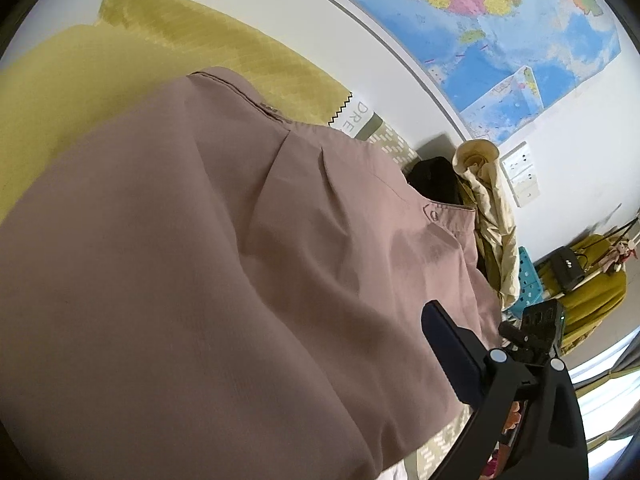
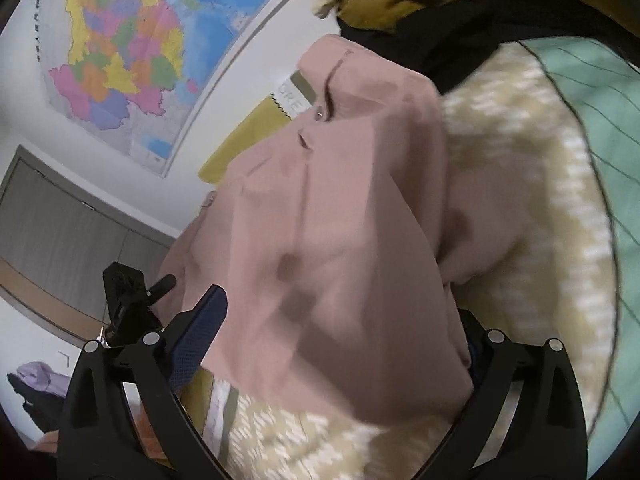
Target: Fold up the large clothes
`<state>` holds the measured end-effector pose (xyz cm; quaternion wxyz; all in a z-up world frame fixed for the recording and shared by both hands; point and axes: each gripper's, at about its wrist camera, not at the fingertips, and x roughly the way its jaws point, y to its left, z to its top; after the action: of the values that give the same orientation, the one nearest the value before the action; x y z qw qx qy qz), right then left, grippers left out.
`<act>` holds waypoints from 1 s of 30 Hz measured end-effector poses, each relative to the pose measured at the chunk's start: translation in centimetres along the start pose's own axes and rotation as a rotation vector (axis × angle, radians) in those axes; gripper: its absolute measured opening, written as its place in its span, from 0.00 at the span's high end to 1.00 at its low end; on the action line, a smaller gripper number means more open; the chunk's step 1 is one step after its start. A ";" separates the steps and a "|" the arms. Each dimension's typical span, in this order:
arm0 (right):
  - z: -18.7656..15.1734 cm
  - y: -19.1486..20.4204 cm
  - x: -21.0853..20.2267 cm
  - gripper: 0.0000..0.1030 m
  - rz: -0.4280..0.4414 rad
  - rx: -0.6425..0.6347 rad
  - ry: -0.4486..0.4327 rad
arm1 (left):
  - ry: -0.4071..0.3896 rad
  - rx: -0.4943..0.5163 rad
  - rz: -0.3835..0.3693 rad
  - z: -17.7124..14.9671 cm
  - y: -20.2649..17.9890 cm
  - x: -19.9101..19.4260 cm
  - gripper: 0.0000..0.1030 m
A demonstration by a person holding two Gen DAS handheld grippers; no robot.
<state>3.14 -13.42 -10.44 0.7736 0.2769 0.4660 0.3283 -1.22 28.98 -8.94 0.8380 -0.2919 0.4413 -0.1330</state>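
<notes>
Behind my bed a coloured wall map hangs above a pillow lettered "DRE", while the dusty-pink trousers fill mid-frame on the patterned blanket, both my left claw and right claw spread wide, gripping nothing.

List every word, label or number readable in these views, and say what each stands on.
"DRE": cut-off letters on the white panel of the pillow, behind the pink garment.
Wall map: its labels are too small and blurred to read.
Nothing else carries legible text.
</notes>
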 end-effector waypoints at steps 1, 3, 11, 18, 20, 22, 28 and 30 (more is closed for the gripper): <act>0.3 0.2 0.4 0.07 0.014 -0.006 0.002 | 0.000 0.016 0.017 0.1 -0.3 0.2 0.07; 0.7 0.5 1.1 0.07 0.031 -0.019 0.012 | 0.005 0.057 0.067 0.2 -1.1 0.8 0.07; 1.8 1.4 3.0 0.05 0.024 -0.058 0.025 | -0.027 0.117 0.154 0.7 -1.9 2.2 0.09; 2.6 1.9 5.2 0.47 0.017 -0.047 0.057 | -0.062 0.030 0.190 2.0 -1.8 2.8 0.14; 2.7 1.4 5.8 0.62 0.053 -0.022 0.070 | -0.059 0.037 0.250 2.3 -1.7 2.9 0.46; 2.8 1.9 5.8 0.68 0.056 -0.044 0.065 | -0.044 -0.013 0.230 2.7 -0.6 2.6 0.68; 4.1 6.3 5.0 0.77 0.090 -0.141 0.052 | -0.036 -0.052 0.140 4.5 0.5 0.9 0.85; 5.1 7.8 4.7 0.78 0.111 -0.169 0.039 | -0.058 -0.039 0.121 6.0 0.2 -0.1 0.86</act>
<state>7.41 -5.56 -5.14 0.7657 0.2293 0.4355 0.4141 3.61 31.42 -6.35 0.8512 -0.2846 0.4362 -0.0652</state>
